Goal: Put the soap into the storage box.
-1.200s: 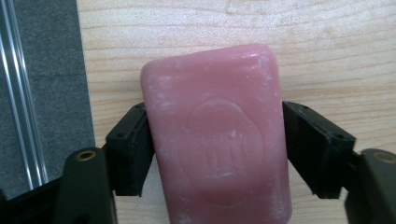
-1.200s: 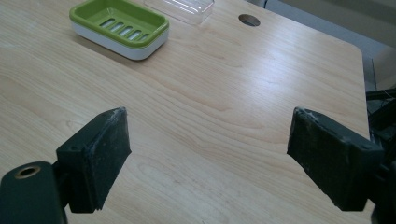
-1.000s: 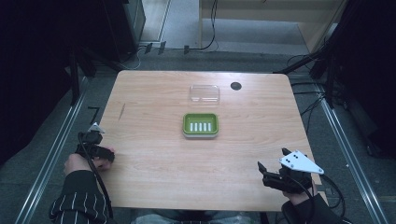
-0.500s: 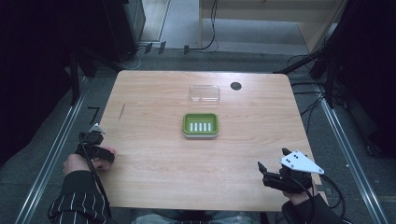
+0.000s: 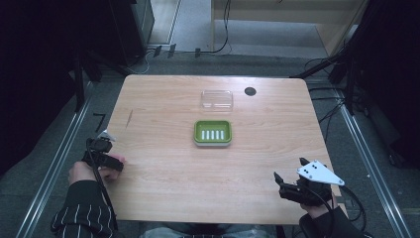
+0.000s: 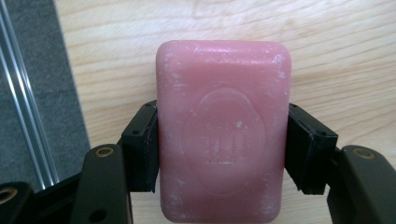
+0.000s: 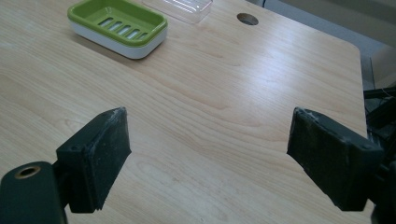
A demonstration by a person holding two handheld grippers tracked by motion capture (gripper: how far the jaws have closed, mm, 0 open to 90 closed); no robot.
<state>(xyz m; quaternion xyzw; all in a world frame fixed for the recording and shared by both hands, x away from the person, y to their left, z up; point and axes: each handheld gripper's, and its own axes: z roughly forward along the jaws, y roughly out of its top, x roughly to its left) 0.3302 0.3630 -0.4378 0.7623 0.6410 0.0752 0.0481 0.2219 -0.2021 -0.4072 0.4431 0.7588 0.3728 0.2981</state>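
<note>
Since a second ago my left gripper point(image 5: 113, 159) has drifted slightly down and toward the table's left edge in the lower left of the high view; the right one has hardly shifted. In the left gripper view I see both jaws pressed against the long sides of the pink soap bar point(image 6: 223, 128), which fills the middle of that frame, stamped face up, over the pale wooden table point(image 6: 336, 56); a strip of grey floor runs down the left edge of that frame. In the high view the soap is too small for me to make out between the jaws.

My right gripper point(image 5: 281, 182) sits at the lower right of the high view, near the table's front edge, and in its own view the jaws stand wide apart with bare wood between them. The green soap dish point(image 5: 213, 132) sits at the centre of the table, well apart from both grippers, with a clear lid point(image 5: 217, 99) just above it and a dark round hole point(image 5: 250, 91) to the right of that lid.
</note>
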